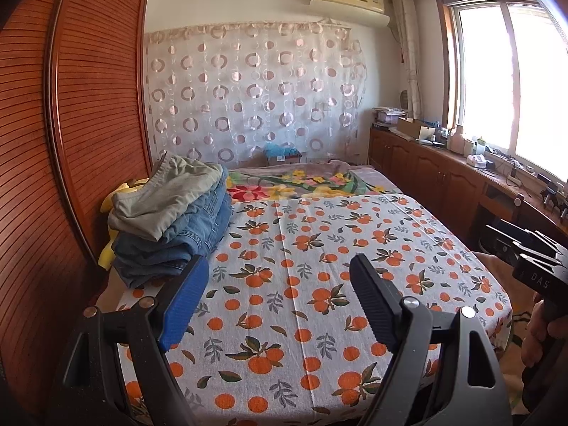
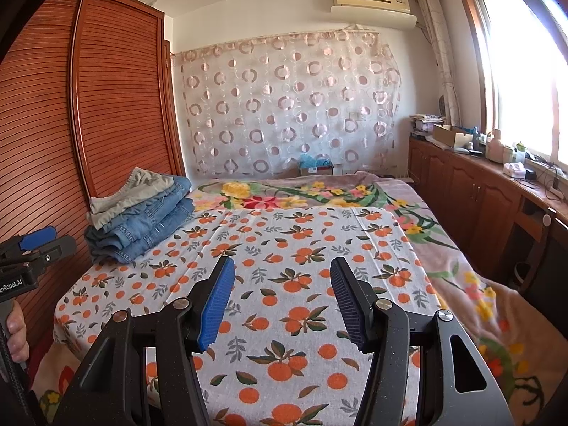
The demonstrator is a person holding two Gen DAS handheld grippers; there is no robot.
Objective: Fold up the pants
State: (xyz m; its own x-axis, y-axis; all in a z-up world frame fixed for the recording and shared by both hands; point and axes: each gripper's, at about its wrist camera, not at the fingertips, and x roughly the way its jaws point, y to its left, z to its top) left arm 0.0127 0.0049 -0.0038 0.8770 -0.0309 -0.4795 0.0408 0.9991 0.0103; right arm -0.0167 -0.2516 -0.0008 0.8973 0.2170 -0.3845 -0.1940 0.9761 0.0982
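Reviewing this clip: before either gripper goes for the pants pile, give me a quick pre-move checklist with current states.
1. Left gripper open, nothing held: ok.
2. Right gripper open, nothing held: ok.
3. Pants pile in view, beside the wardrobe: ok.
4. Khaki pants lie on top, unobstructed: ok.
5. Orange-print sheet has bare flat space for folding: ok.
6. Pile within reach of both grippers: cannot tell.

Blue denim pants (image 1: 184,234) lie under matt khaki cloth pants (image 2: 131,191), lower left; orange-print cotton sheet (image 1: 319,248) looks smooth; ribbed reddish wood wardrobe (image 2: 117,106) shines faintly.
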